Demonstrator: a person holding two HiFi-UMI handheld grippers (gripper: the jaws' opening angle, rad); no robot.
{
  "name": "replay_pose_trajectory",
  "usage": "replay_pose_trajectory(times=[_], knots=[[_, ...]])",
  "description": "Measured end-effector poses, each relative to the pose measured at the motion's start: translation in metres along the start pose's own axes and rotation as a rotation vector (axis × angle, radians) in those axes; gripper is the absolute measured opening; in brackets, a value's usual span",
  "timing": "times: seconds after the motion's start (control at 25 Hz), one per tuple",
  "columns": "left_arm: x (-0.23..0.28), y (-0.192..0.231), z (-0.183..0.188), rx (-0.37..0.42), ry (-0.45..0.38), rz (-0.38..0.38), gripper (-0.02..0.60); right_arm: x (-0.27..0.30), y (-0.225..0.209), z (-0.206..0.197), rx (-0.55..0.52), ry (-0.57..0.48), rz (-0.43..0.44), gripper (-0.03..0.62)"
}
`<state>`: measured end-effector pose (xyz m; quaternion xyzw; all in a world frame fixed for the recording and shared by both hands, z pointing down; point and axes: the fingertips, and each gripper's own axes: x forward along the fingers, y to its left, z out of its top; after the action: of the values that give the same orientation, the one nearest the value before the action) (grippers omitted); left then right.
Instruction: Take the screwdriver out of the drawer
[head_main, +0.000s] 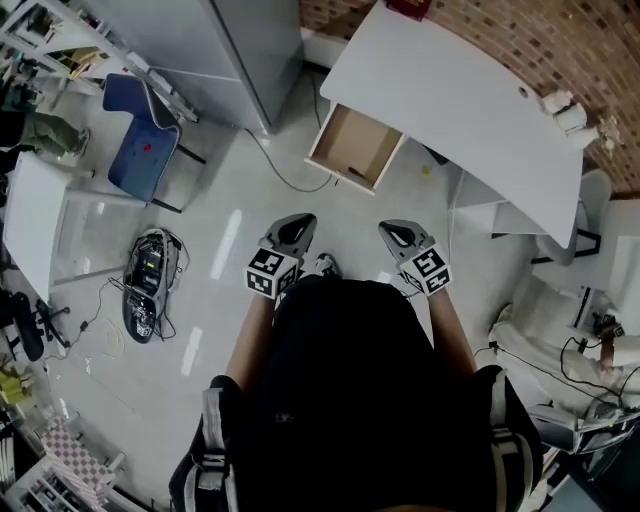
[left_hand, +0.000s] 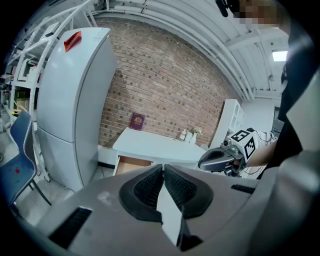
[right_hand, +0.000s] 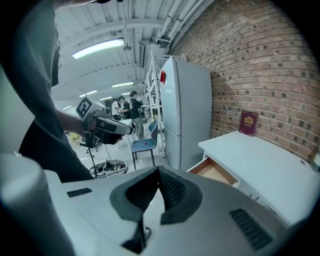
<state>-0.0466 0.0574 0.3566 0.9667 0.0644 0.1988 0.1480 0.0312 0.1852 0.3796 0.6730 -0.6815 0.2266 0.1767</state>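
The drawer of the white desk stands pulled open, its wooden inside showing. A thin dark object lies along the drawer's near side, too small to identify. Both grippers are held in front of the person, well short of the drawer. My left gripper is shut with nothing between its jaws; its ribbed pads meet at the tip. My right gripper is likewise shut and empty. The drawer shows ahead in the left gripper view, and the drawer shows to the right in the right gripper view.
A tall grey fridge stands left of the desk, with a cable trailing over the floor before it. A blue chair and a device with cables are at the left. A dark red book and small bottles sit on the desk.
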Motion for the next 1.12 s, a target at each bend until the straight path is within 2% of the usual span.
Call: replay_pose_trajectory(times=[0.48,0.88,1.12], knots=[[-0.011,0.014,-0.004,-0.020,0.002,0.043,0.023,0.018,-0.005,0.003,-0.013,0.019,0.034,0.055],[-0.020,0.024,-0.002,-0.063,0.019,0.149,0.023,0.038,-0.018,0.011,-0.049,0.039,0.145,0.055],[0.004,0.017,0.006,-0.063,0.030,0.177,0.023,0.049,-0.048,0.011,-0.070,0.043,0.195,0.055]])
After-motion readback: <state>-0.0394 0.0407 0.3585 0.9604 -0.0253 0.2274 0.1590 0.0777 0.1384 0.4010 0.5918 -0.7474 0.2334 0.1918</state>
